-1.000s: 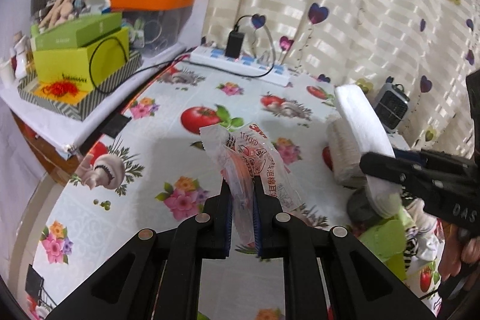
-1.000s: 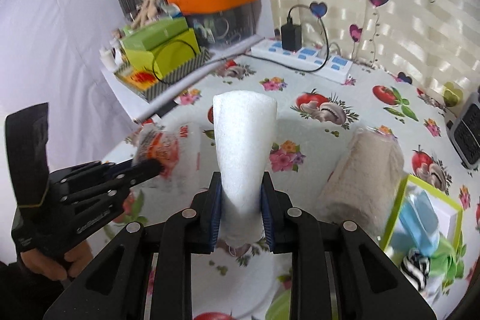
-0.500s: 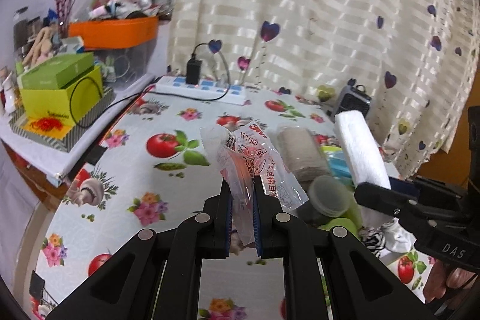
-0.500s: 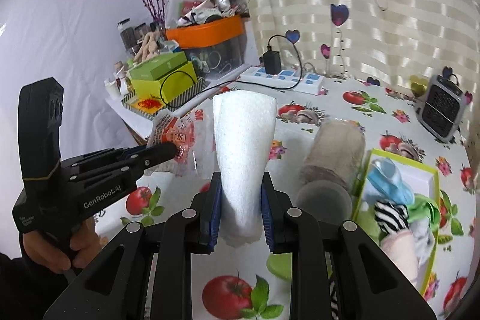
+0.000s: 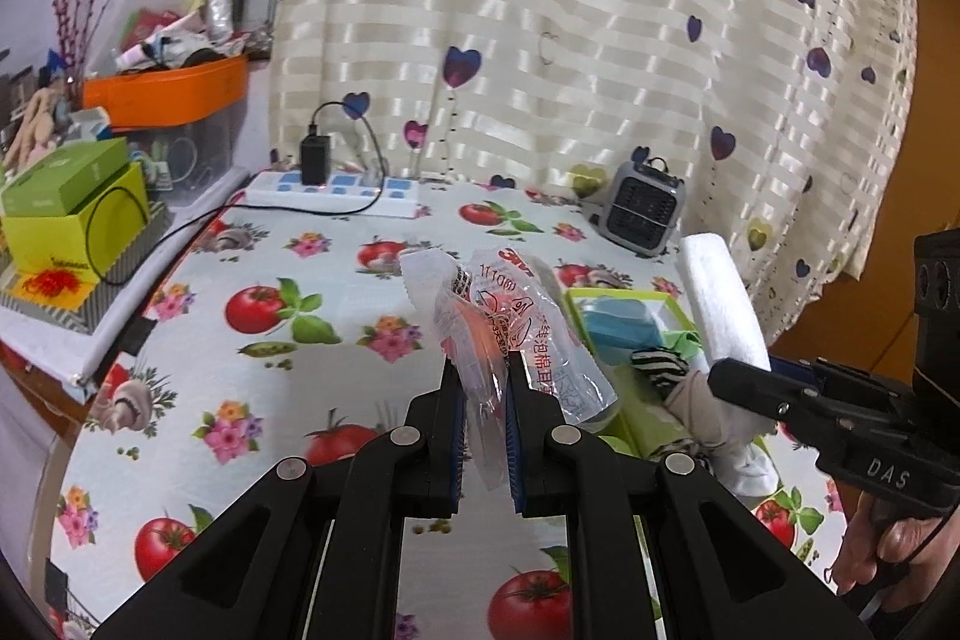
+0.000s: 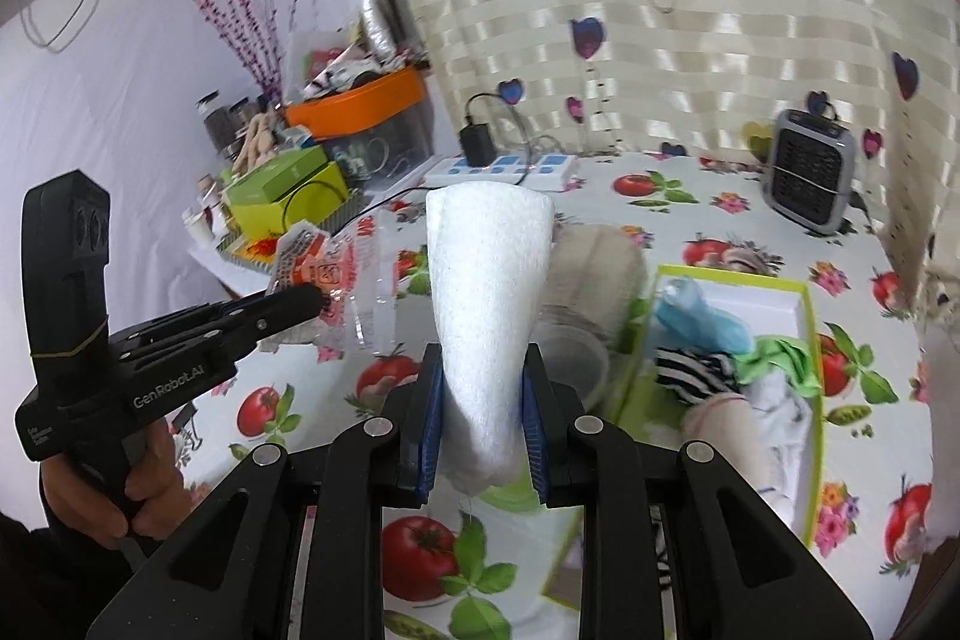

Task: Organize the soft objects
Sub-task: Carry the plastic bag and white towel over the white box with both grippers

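Packet (image 5: 516,334) marked "3M", left tool (image 5: 485,388) lettered "GenRobot.AI", right tool (image 6: 480,388) "DAS"

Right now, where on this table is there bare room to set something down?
The tablecloth is bare across its left and middle, bordered by the power strip at the back and the stacked boxes on the left. It is crowded on the right: the green-rimmed box is nearly full of fabrics, with a beige roll and a lidded tub beside it.

1. The left tongs (image 5: 485,370) point forward and downward, jaws pinched nearly together on a thin packet (image 5: 510,334).
2. The right tongs (image 6: 480,364) slant down likewise, jaws partly apart, clamping a white foam piece (image 6: 489,280).
3. A hand (image 6: 108,490) grips each handle.
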Motion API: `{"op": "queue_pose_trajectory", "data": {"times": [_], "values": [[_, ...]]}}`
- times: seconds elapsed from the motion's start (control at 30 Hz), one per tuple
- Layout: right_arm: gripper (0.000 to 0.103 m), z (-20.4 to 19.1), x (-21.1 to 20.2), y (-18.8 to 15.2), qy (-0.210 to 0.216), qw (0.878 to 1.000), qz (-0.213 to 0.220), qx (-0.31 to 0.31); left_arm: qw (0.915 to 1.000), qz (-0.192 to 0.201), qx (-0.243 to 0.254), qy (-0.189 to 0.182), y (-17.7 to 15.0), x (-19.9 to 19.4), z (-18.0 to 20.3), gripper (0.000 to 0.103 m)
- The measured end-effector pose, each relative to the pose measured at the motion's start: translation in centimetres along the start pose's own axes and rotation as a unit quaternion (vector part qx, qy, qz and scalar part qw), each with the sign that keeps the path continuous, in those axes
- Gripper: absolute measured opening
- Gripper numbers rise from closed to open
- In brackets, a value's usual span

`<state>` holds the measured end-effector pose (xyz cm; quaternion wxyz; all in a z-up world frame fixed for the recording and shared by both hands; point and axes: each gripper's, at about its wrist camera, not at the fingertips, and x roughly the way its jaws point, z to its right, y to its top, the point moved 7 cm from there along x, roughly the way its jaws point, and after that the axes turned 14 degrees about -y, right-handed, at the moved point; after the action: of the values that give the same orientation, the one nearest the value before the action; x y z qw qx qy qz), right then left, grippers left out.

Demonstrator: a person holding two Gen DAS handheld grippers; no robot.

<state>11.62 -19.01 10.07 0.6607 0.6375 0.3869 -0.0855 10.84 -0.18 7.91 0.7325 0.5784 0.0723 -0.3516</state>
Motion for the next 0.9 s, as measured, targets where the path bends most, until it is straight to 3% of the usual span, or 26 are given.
{"op": "queue_pose_trajectory", "data": {"times": [0.33,0.9], "values": [[0.025,4.4,-1.8,-0.1,-0.031,0.998,0.014,0.045,0.9994,-0.010,0.024,-0.024,0.4,1.3,3.1,0.011],[0.025,7.5,-2.4,-1.5,-0.048,0.996,0.011,0.071,0.9958,-0.030,0.056,-0.066,-0.1,3.4,7.8,0.011]]}}
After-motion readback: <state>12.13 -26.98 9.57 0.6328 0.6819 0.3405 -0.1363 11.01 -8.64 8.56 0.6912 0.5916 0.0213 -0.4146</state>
